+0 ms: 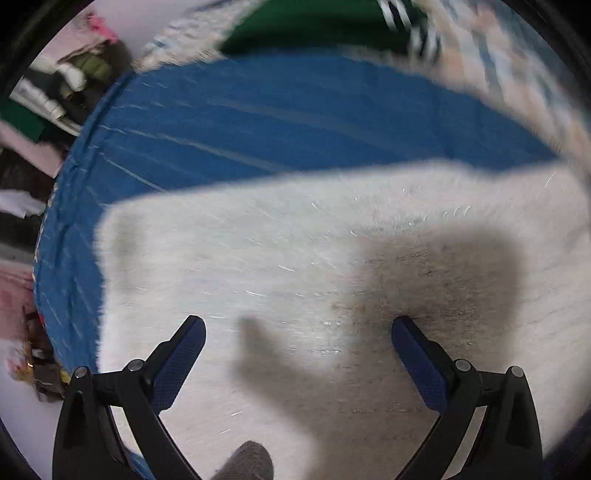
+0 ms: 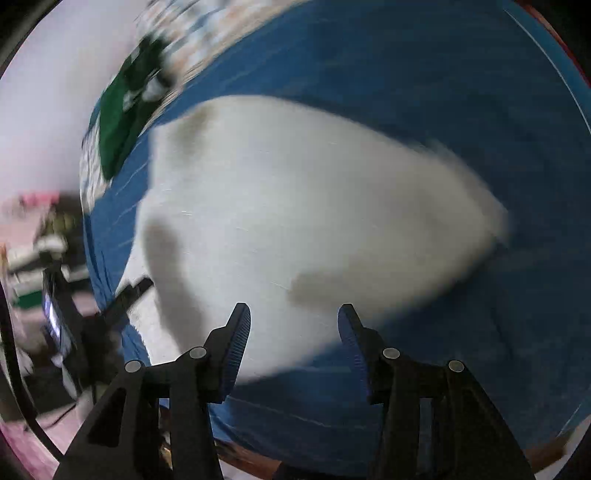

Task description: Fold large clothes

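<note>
Lots of blur in both views. A big white fluffy garment [image 1: 295,258] spread flat on a blue sheet [image 1: 258,122], taking up most of the left wrist view. Left gripper [image 1: 298,328] right above the white cloth, fingers [image 1: 184,354] spread wide apart, nothing pinched between them, white cloth showing in the gap. Cannot tell if the tips touch the cloth. Dark shadows lying on the cloth between and past the fingers. Something small and grey [image 1: 247,461] poking in at the bottom edge, too blurry to name. Same white garment [image 2: 295,206] in the right wrist view, with one soft rounded edge off to the right and blue sheet [image 2: 443,110] all around it. Right gripper [image 2: 294,317] at the near edge of the cloth, fingers [image 2: 236,343] apart and gripping nothing. One finger over the white cloth, the other over the blue sheet just beside the cloth's edge. Black frame of the left gripper [image 2: 129,291] seen at the far left side of the cloth. A green cloth with stripes [image 2: 122,110] lying past the white one, near the far edge of the sheet. Same green cloth [image 1: 314,29] at the top of the left view. A messy pile of clothes [image 1: 74,81] off to the left, beyond the sheet.
</note>
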Tool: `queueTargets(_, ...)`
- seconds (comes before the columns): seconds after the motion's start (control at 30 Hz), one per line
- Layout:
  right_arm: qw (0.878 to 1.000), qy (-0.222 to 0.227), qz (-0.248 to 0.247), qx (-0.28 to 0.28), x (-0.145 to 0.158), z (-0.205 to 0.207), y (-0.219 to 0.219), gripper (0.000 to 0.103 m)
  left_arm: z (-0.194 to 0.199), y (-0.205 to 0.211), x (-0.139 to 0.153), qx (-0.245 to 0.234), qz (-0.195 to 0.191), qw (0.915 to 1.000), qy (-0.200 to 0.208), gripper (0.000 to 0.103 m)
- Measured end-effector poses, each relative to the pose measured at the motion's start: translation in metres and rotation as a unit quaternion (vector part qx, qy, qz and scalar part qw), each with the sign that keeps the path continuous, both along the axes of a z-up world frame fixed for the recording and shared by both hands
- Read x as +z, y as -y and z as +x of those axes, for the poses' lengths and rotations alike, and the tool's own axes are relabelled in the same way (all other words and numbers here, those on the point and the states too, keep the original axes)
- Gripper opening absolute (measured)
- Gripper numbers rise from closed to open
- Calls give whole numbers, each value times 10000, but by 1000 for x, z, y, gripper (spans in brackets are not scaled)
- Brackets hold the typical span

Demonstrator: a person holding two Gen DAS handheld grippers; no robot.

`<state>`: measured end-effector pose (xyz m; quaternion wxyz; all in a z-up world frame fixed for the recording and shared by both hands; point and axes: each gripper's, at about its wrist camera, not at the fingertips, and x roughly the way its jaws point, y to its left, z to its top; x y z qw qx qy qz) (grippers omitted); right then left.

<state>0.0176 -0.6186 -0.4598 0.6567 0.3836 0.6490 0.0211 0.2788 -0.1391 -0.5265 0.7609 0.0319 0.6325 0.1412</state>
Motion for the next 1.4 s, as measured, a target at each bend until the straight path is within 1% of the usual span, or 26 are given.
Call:
queueTargets(0.03,9998,-51,50,-170,-8,-11,18,52,4,-2,-5,54,-35,10000,1,103)
queueTargets(0.07,9988,-37,223,-436,-22,-20,29,52,6,-4,-5,107,-104,9999,71,103)
queueTargets(0.1,9956,113,562,-747,-35,-25,40,52,8,-8,-6,114,-175,9998,57,103)
queueTargets(0.13,9911,284,846,-987,-53,-20,35,52,9,-10,-7,79,-220,9997,40,103)
queueTargets(0.17,9859,500,1094,-1161,-64,-18,37,52,8,-11,-7,38,-239,9997,60,103)
queueTargets(0.27,9761,900,1419,-1375,-82,0,32,52,8,-13,-8,-105,-258,9995,113,103)
queueTargets(0.3,9714,1040,1584,-1431,-88,11,29,52,10,-13,-8,-141,-258,9995,102,103)
queueTargets(0.33,9690,1098,1661,-1461,-92,8,15,54,10,-13,-8,-161,-258,9995,93,103)
queueTargets(0.43,9599,1295,1986,-1497,-105,39,-6,54,13,-11,-9,-230,-281,9993,69,103)
queueTargets(0.5,9547,1392,2152,-1514,-108,56,-15,51,16,-15,-10,-271,-294,9992,75,103)
queueTargets(0.53,9538,1425,2175,-1507,-118,69,-34,44,19,-17,-10,-294,-306,9991,80,103)
queueTargets(0.57,9509,1496,2255,-1504,-116,76,-38,35,22,-17,-11,-310,-335,9989,80,103)
queueTargets(0.67,9454,1734,2298,-1526,-95,80,-38,26,33,-19,-12,-341,-481,9982,91,103)
queueTargets(0.73,9413,1821,2315,-1653,-76,79,-35,24,38,-19,-14,-403,-521,9977,154,103)
queueTargets(0.8,9414,1930,2216,-1655,-52,78,-35,23,44,-15,-14,-462,-612,9968,205,103)
queueTargets(0.93,9467,2366,1705,-1364,10,90,-42,23,66,8,-14,-659,-1005,9921,358,103)
queueTargets(0.97,9481,2443,1583,-1281,21,90,-42,23,72,15,-15,-714,-1105,9905,396,103)
queueTargets(1.07,9546,2704,928,-842,64,106,-48,23,92,35,-18,-878,-1379,9855,446,103)
queueTargets(1.13,9576,2754,582,-609,81,118,-54,23,98,35,-17,-853,-1481,9844,427,103)
queueTargets(1.17,9585,2757,492,-528,87,119,-52,23,97,27,-12,-767,-1580,9836,421,102)
queueTargets(1.23,9599,2776,272,-268,101,121,-61,23,90,8,-1,-535,-1652,9835,511,102)
queueTargets(1.3,9575,2880,105,107,120,118,-78,23,67,-29,18,-84,-1687,9835,646,102)
queueTargets(1.33,9553,2936,10,354,129,119,-93,23,56,-44,25,78,-1637,9838,724,102)
queueTargets(1.4,9473,3046,-218,965,151,116,-137,23,26,-82,41,443,-1496,9839,870,102)
